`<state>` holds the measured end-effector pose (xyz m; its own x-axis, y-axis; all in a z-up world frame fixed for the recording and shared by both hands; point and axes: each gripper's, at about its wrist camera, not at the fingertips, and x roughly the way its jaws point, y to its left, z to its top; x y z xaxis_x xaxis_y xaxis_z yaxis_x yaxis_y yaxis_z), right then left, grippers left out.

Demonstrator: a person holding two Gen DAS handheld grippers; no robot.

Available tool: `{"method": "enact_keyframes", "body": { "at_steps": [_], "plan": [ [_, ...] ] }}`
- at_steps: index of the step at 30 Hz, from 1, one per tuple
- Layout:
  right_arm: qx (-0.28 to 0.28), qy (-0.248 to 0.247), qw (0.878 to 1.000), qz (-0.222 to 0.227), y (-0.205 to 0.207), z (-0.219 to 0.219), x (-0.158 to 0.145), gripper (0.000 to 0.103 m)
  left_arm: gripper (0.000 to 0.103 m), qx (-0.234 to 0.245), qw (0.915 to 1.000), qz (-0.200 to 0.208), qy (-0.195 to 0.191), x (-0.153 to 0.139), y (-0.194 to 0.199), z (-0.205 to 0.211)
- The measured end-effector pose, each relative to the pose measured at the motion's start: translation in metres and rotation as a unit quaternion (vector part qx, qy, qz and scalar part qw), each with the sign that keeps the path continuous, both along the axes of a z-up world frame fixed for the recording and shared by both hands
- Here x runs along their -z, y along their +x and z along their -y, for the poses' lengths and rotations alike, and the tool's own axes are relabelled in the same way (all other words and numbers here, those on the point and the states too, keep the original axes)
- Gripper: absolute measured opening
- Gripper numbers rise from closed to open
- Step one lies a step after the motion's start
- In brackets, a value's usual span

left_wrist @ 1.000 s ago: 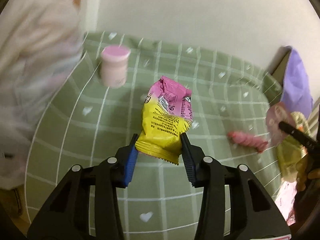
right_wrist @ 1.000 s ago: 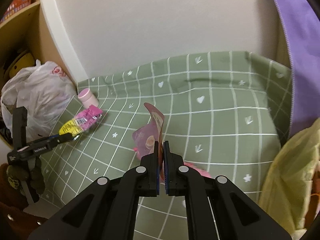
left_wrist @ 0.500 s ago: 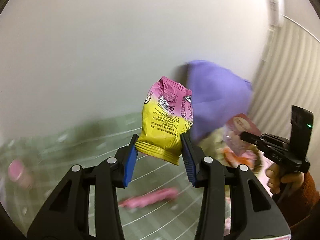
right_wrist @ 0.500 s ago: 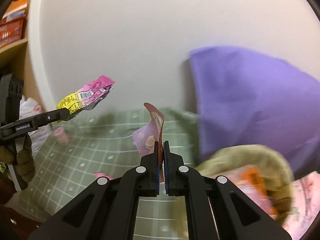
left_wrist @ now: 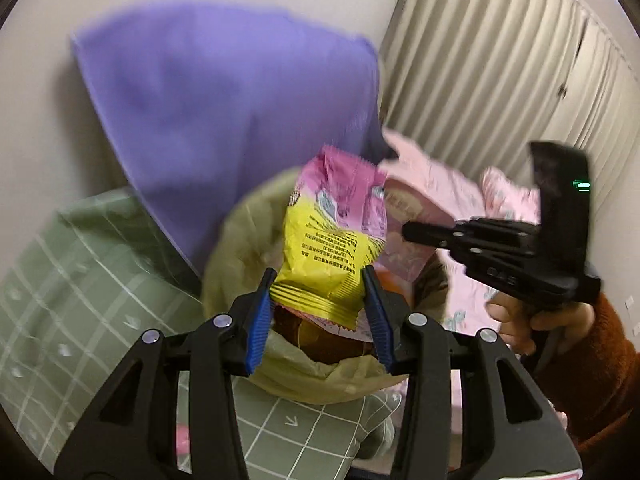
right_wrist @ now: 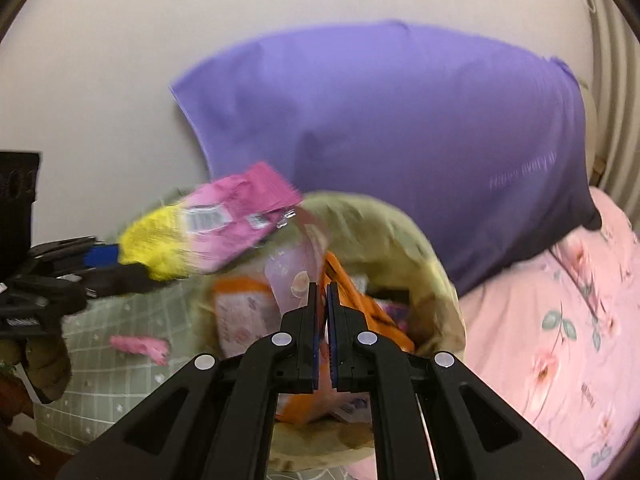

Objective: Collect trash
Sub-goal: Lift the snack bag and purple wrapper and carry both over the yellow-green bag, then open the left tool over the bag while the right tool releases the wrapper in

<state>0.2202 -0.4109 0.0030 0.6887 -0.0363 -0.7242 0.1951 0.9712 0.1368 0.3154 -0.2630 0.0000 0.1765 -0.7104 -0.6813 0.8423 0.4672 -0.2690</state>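
My left gripper (left_wrist: 318, 290) is shut on a yellow and pink snack bag (left_wrist: 334, 236) and holds it above the open olive-green trash bag (left_wrist: 236, 248). The snack bag also shows in the right wrist view (right_wrist: 216, 224). My right gripper (right_wrist: 323, 292) is shut on a thin pink wrapper (right_wrist: 296, 268), also over the trash bag (right_wrist: 424, 256), which holds orange and pink packets (right_wrist: 240, 312). The right gripper shows in the left wrist view (left_wrist: 408, 232) with its wrapper (left_wrist: 408, 216) just behind the snack bag.
A purple pillow (right_wrist: 400, 128) leans on the wall behind the trash bag. A pink floral quilt (right_wrist: 560, 340) lies to the right. A pink wrapper (right_wrist: 140, 346) lies on the green checked sheet (left_wrist: 60, 280) to the left. Curtains (left_wrist: 500, 60) hang at the right.
Both grippers have swung right from the green sheet to above the trash bag, still holding their wrappers. The pink cup and the shelf have left the view.
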Motion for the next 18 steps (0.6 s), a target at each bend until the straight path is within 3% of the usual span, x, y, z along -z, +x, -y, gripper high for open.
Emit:
{"method": "enact_keyframes", "body": {
  "at_steps": [2, 7, 12, 18],
  "plan": [
    [0.004, -0.002, 1.000, -0.016, 0.001, 0.003, 0.014, 0.006, 0.040, -0.008, 0.9991, -0.006, 0.041, 0.021, 0.009, 0.022],
    [-0.004, -0.009, 1.000, -0.026, 0.004, 0.004, 0.030, 0.006, 0.040, -0.011, 0.9970, -0.006, 0.076, 0.039, 0.019, 0.043],
    [-0.014, -0.011, 0.999, -0.031, 0.013, 0.005, 0.038, 0.006, 0.040, -0.013, 0.9967, -0.010, 0.080, 0.041, 0.013, 0.055],
    [-0.025, -0.022, 0.999, -0.038, 0.025, 0.007, 0.045, 0.006, 0.041, -0.020, 0.9982, -0.023, 0.051, 0.040, 0.020, 0.046]
  ]
}}
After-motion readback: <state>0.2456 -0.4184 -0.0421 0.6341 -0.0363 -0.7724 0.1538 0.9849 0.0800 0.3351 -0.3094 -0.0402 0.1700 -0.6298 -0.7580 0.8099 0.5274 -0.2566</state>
